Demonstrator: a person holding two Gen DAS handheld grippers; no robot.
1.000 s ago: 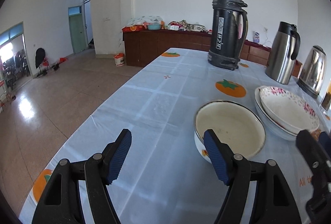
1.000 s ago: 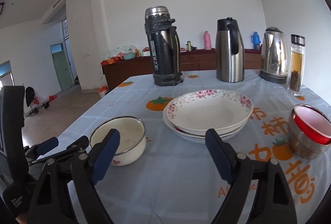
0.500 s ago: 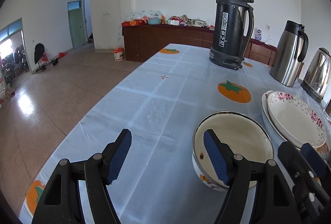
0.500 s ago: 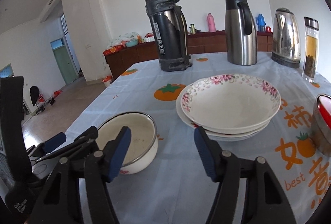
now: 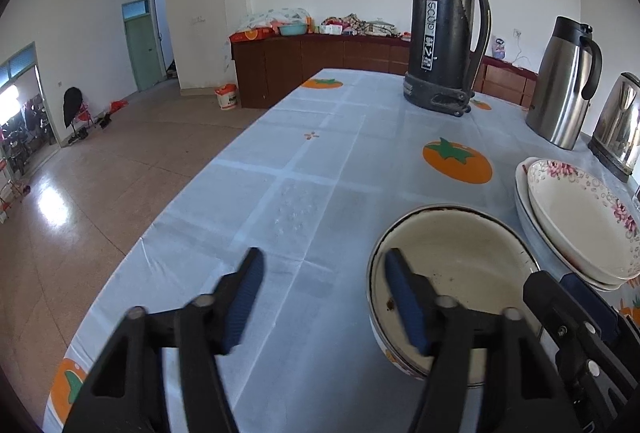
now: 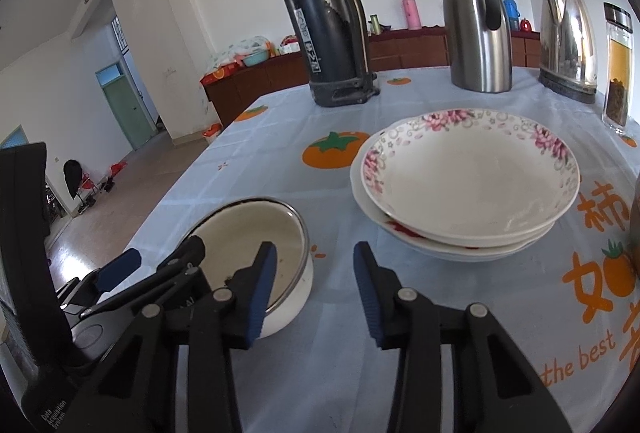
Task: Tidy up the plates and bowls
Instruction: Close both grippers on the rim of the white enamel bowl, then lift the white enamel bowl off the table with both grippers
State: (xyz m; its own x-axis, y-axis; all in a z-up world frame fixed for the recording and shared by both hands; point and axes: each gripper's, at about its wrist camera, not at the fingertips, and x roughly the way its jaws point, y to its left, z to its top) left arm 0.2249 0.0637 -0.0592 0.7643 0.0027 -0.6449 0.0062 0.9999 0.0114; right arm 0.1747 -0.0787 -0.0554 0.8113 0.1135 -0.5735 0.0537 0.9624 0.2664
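A white enamel bowl (image 5: 460,265) (image 6: 256,229) with a metal rim stands on the tablecloth, empty but for dark specks. My left gripper (image 5: 324,303) straddles its left rim: one finger inside, the other outside on the cloth. The jaws are closing, with the pads still clear of the rim. My right gripper (image 6: 316,293) straddles the bowl's right rim in the same way and is also closing without pressing. Each gripper shows in the other's view. A stack of floral plates (image 6: 468,181) (image 5: 580,225) sits just right of the bowl.
Behind the dishes stand a tall black thermos (image 6: 328,29), a steel carafe (image 6: 476,25), a kettle (image 6: 568,41) and a glass tea bottle (image 6: 618,65). The table's left edge (image 5: 192,201) drops to a tiled floor. A wooden sideboard (image 5: 312,65) runs along the far wall.
Both grippers have moved forward and a little down onto the enamel bowl. Their jaws have narrowed, and each now has one finger inside the bowl.
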